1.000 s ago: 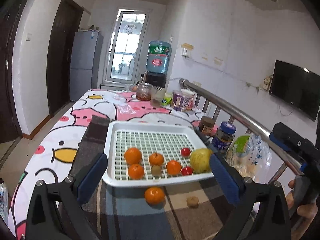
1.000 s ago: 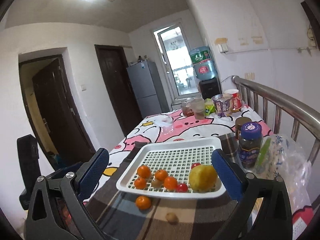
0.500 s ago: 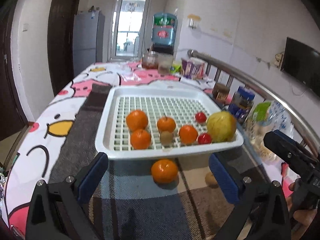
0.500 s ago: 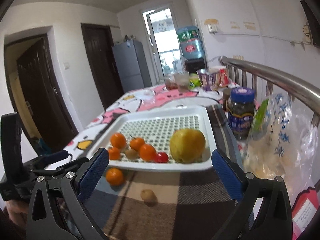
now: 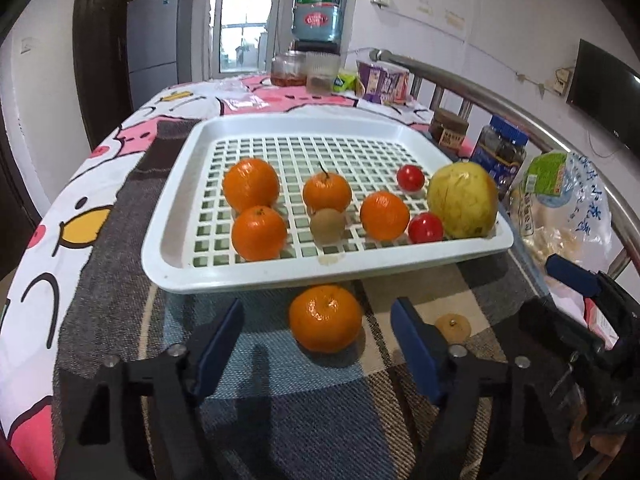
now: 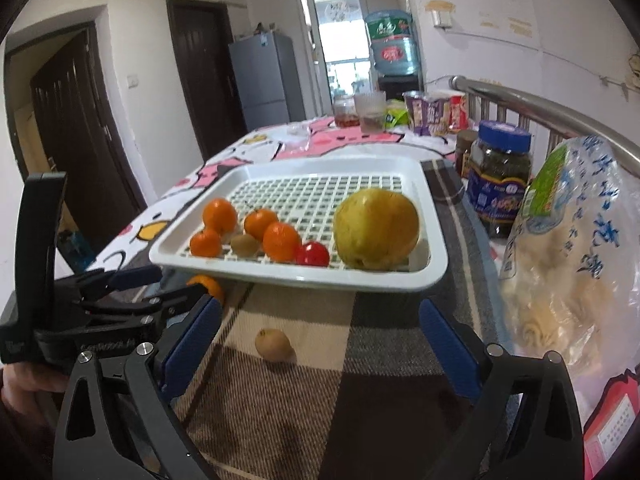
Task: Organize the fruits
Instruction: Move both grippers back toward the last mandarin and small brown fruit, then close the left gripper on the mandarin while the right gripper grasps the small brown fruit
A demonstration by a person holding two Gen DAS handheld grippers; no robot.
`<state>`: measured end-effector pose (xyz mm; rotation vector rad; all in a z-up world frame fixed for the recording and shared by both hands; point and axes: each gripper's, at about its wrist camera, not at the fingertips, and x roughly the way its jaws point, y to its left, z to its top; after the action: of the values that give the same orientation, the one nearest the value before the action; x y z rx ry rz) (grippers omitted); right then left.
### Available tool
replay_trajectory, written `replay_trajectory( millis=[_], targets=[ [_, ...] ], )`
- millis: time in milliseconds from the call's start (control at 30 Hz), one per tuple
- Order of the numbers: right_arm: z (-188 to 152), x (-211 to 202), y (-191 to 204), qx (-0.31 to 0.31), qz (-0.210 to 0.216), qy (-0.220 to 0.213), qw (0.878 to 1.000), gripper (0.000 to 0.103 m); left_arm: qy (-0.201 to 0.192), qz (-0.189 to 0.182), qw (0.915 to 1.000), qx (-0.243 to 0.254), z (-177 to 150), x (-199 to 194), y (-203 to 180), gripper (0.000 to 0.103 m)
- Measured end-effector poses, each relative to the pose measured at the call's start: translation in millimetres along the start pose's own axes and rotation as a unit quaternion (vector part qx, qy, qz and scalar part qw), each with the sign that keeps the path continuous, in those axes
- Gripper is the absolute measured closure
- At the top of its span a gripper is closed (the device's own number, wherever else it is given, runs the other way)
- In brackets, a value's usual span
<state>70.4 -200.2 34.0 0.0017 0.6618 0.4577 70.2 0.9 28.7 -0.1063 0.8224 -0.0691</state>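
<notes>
A white slotted tray (image 5: 188,216) (image 6: 434,216) on the table holds several oranges, two red cherry tomatoes, a small brown fruit and a big yellow pear (image 5: 462,200) (image 6: 376,228). A loose orange (image 5: 325,323) (image 6: 206,286) lies on the cloth in front of the tray. A small brown fruit (image 5: 452,326) (image 6: 273,345) lies to its right. My left gripper (image 5: 318,344) is open, its fingers either side of the loose orange, apart from it. My right gripper (image 6: 318,346) is open around the small brown fruit, not touching.
Jars (image 6: 500,184) and a plastic food bag (image 6: 568,264) stand along the metal rail (image 5: 500,92) at the right. Cups, snack packets and a water dispenser bottle (image 5: 318,12) are at the table's far end. The left gripper shows in the right wrist view (image 6: 80,300).
Both grippers have come down and forward toward the table. The left gripper's fingers now flank the loose orange and stand closer together. The right gripper now frames the small brown fruit.
</notes>
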Motion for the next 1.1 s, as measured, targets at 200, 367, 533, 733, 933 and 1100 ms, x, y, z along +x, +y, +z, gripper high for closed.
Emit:
replay_trajectory(
  millis=[200,367,533,733,933,1100],
  targets=[
    [-8.8,21.0,15.0,-0.026,0.013,0.048,0.998,0.021,0.018,-0.009,0.9998,0.001,-2.2,11.3,3.0,0.047],
    [-12.3,31.2,20.2,-0.032,0.026,0.074,0.996,0.035,0.026,-0.026,0.9993,0.002,-3.2,14.9,2.7,0.058],
    [-13.2,37.7,21.6,-0.027,0.044,0.089,0.995,0.052,0.024,-0.029,0.9993,0.005,-4.0,13.6,2.6,0.058],
    [-13.2,45.5,28.1,-0.034,0.051,0.104,0.993,0.062,0.026,-0.034,0.9991,-0.002,-6.2,10.6,6.6,0.059],
    [-12.7,51.7,28.8,-0.03,0.05,0.115,0.992,0.076,0.023,-0.036,0.9991,-0.002,-6.9,4.8,7.8,0.059],
    [-12.7,47.5,26.2,-0.023,0.054,0.109,0.992,0.078,0.014,-0.04,0.9991,-0.004,-6.3,-3.3,10.0,0.059]
  ],
)
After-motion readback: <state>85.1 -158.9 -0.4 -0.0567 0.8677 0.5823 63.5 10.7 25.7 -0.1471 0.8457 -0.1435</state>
